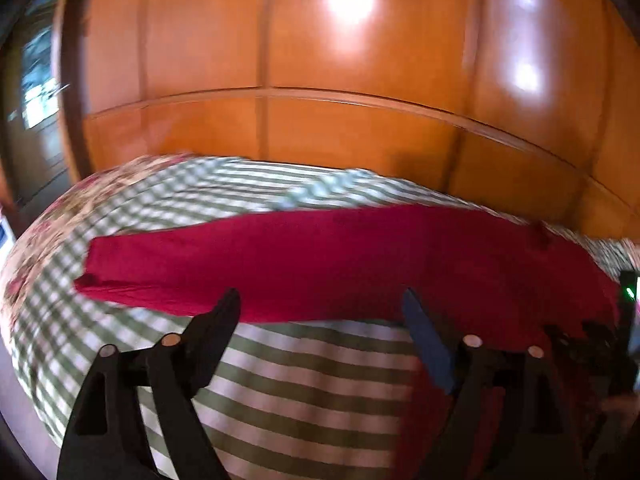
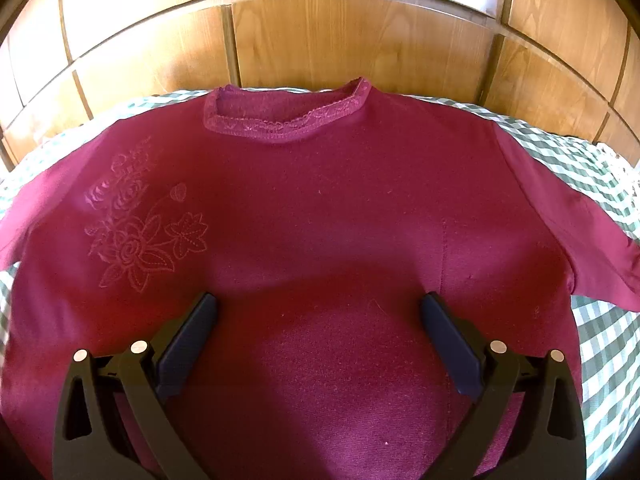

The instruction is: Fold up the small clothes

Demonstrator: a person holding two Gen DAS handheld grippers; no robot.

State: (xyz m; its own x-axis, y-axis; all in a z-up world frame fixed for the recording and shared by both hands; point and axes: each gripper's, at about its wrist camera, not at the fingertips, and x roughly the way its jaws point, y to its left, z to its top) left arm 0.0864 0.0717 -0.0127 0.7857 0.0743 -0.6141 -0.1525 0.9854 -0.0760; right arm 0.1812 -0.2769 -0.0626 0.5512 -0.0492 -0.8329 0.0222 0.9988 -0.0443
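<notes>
At the bottom of the right wrist view, the right gripper (image 2: 318, 312) hangs with its two fingers spread wide apart and nothing between them, poised above the lower chest of the magenta top (image 2: 320, 220). Lower in the left wrist view, the left gripper (image 1: 322, 308) is likewise spread and empty, its tips over the checked cover just short of the garment's near edge; that picture is blurred, so whether the tips touch cloth cannot be told.

Across the middle of both frames the top lies spread flat, front side up: an embroidered flower motif (image 2: 140, 232) sits at centre left of the right view, the lace-trimmed neckline (image 2: 288, 120) at upper centre, and one sleeve (image 2: 580, 232) runs out to the right edge. In the left view a long sleeve (image 1: 180, 264) stretches toward the left of the frame.

No fold is visible yet, so this looks like the very start: the garment laid out, the first fold still to make. Next would likely be to close each gripper on a sleeve or side edge and carry it over the body, pinching only one layer.

Beneath it is a bed with a green-and-white checked cover (image 2: 600, 344). Behind, filling the top of both frames, stand glossy wooden wardrobe panels (image 2: 360, 40).
</notes>
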